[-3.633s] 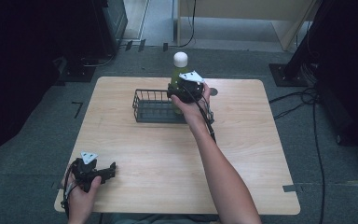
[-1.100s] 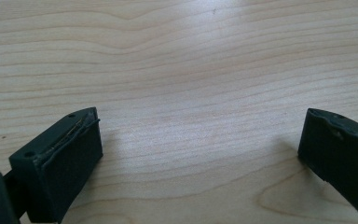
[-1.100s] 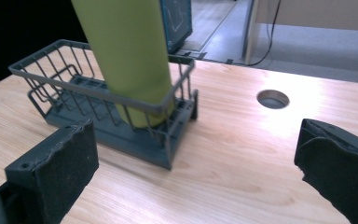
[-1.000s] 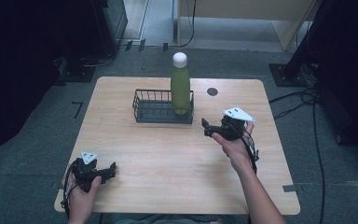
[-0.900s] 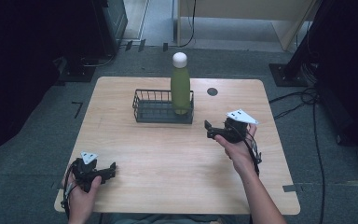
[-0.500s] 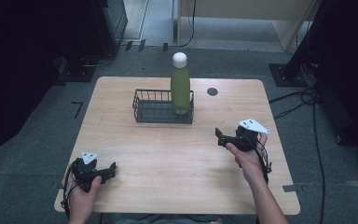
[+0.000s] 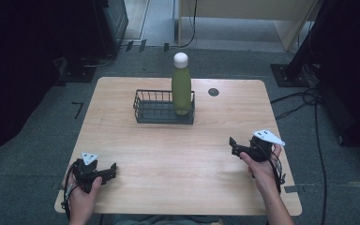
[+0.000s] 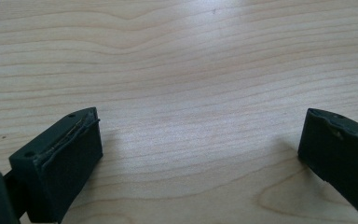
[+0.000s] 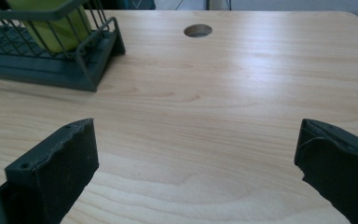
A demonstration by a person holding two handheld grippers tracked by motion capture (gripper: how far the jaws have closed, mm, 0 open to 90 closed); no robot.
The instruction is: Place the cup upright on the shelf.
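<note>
A green bottle (image 7: 181, 89) with a white cap stands upright in the right end of a dark wire basket (image 7: 155, 112) at the table's far middle. In the right gripper view the bottle (image 9: 51, 21) and the basket (image 9: 37, 65) sit at the upper left. My right gripper (image 7: 234, 147) rests open near the table's right edge, well clear of the basket, with nothing between its jaws (image 9: 196, 158). Down at the front left corner my left gripper (image 7: 110, 171) is open too, over bare wood (image 8: 200, 140).
The light wooden table (image 7: 183, 183) has a round cable hole (image 7: 213, 92) right of the basket, also seen as the hole (image 9: 197, 30) in the right gripper view. Cables (image 7: 304, 98) and dark equipment stand on the floor around the table.
The right gripper let go of the bottle, left it standing in the basket, and drew back toward the near right of the table. The left gripper stayed put.
</note>
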